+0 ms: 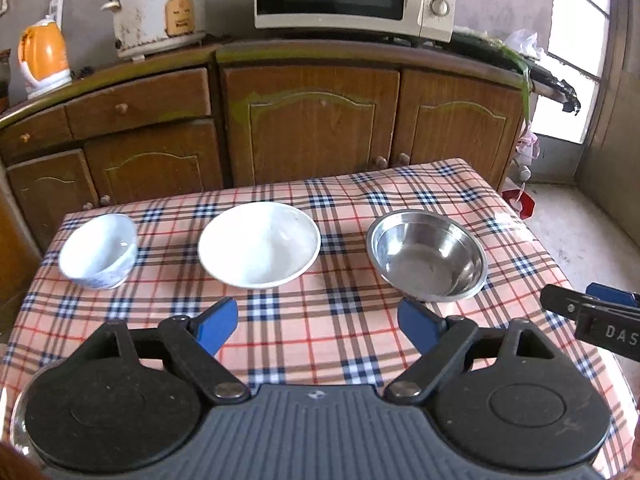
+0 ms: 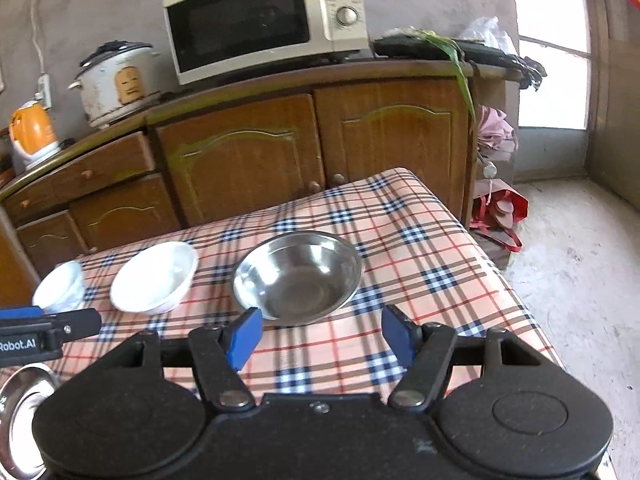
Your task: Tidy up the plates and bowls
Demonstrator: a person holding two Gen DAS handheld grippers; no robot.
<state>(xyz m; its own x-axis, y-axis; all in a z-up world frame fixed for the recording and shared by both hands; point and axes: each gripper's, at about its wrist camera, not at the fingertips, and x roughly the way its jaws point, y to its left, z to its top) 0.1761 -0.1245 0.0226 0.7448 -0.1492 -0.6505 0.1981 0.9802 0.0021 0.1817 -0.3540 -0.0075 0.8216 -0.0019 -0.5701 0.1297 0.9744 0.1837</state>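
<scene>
The left gripper (image 1: 318, 326) and right gripper (image 2: 321, 334) hover with blue-padded jaws spread, empty, over the plaid-clothed table (image 1: 460, 192). Along its far edge stand a small white porcelain bowl (image 1: 98, 250), a wide white bowl (image 1: 259, 243) and a round steel bowl (image 2: 298, 276), apart.
</scene>
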